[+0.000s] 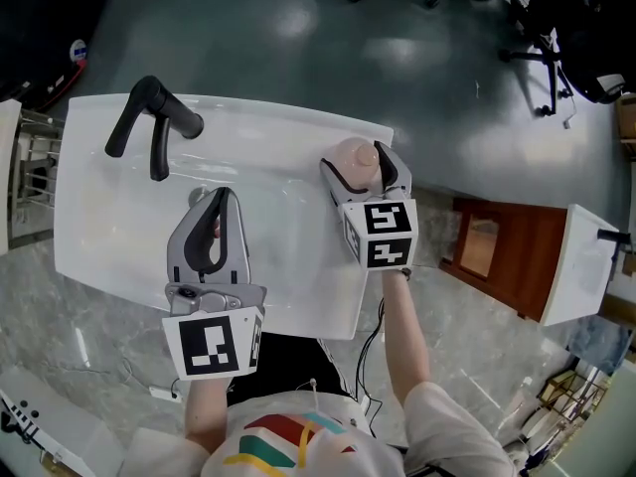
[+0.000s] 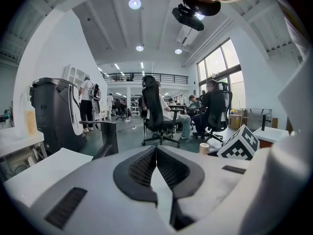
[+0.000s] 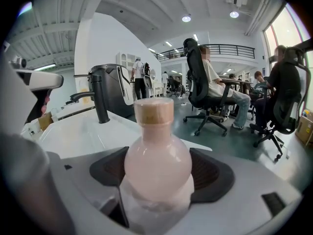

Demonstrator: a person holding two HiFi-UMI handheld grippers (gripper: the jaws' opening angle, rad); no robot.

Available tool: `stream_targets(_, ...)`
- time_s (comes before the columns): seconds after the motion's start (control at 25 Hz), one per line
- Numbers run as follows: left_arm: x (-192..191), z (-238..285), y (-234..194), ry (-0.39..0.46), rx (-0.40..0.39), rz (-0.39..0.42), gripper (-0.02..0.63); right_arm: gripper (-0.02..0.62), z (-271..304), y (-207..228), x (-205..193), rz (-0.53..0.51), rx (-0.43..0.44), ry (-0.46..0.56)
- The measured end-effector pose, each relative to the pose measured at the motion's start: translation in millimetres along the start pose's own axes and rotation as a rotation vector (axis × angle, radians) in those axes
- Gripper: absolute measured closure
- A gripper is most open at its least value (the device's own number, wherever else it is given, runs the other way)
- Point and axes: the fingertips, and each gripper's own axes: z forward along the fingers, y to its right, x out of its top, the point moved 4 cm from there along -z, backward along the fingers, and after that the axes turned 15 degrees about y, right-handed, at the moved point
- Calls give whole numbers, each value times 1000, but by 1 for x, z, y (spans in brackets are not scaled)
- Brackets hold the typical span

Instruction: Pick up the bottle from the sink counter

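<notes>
Head view: the right gripper (image 1: pixel 363 167), right of centre, clamps the pink bottle (image 1: pixel 355 155) at the right edge of the white sink counter (image 1: pixel 278 157). Left gripper view: the left gripper (image 2: pixel 156 151) has its jaws together, empty. Right gripper view: both pads (image 3: pixel 210 173) press the pink bottle (image 3: pixel 156 155) mid-frame.

Bright, even light falls from round ceiling lights (image 2: pixel 134 4) and tall windows (image 2: pixel 218 62), and the polished floor (image 1: pixel 298 28) carries pale glare. Both gripper views bend hard toward black corners, and the near bottle (image 3: pixel 156 165) looks soft, slightly blurred.
</notes>
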Motion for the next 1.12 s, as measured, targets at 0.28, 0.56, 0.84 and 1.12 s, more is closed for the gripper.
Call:
stream_targets(0.28,14,-9,-13,22,35,5,588,213,0,4,2,3,-13,-9)
stream_targets(0.56,40,-25,-38,71,88,25,588,213,-12,-10,62,-33,-14,115)
stream_targets(0.84,91,-59,-66,161,150,40,588,213,-48,-60,164,-105,16,287)
stream_targets(1.12,150,-113,-95,280,234,57,588,213,-107,-133,246,-122,103,463)
